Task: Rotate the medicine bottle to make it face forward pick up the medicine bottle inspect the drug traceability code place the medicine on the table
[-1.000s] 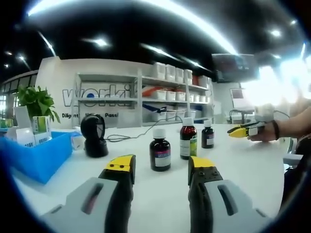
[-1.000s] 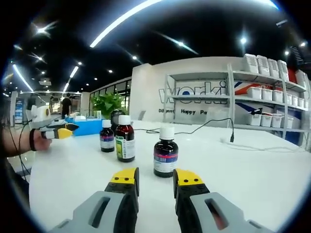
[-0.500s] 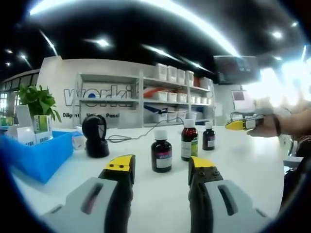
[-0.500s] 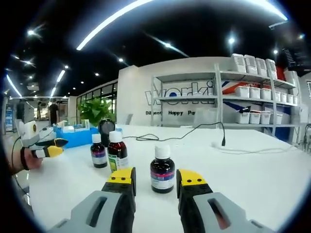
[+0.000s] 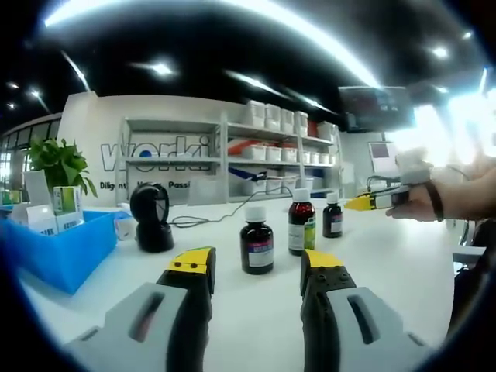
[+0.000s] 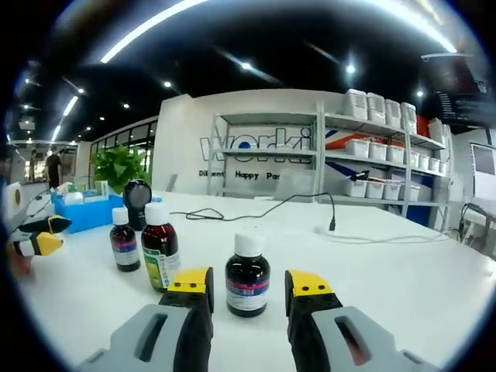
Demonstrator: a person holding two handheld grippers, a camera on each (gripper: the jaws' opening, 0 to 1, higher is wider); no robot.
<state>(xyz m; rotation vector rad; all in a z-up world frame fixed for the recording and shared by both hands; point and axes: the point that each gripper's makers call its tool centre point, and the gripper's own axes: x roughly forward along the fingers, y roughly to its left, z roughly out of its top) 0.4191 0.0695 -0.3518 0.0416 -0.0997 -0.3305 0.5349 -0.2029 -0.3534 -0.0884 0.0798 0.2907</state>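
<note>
In the left gripper view, the left gripper (image 5: 256, 273) hangs low over the white tabletop (image 5: 403, 271) with its yellow-tipped jaws apart and nothing between them. Three medicine bottles stand in a loose row well in from the tabletop's edges: the nearest bottle (image 5: 256, 244) just beyond the jaw tips, a taller green-labelled bottle (image 5: 301, 224) behind it and a small bottle (image 5: 332, 216) farther back. A black scanner (image 5: 150, 218) and a blue bin (image 5: 58, 248) sit toward the left edge. The right gripper (image 5: 372, 202) comes in from the right, held in a hand; I cannot tell its jaw state from here.

In the right gripper view, the right gripper (image 6: 248, 285) has its jaws spread, the white-capped target bottle (image 6: 248, 274) standing between the tips, seemingly untouched. The green-labelled bottle (image 6: 159, 256) stands just beside the left jaw. The likely trouble: closing off-centre could tip the narrow, upright bottle, or the left jaw could knock its neighbour while the bottle is turned
</note>
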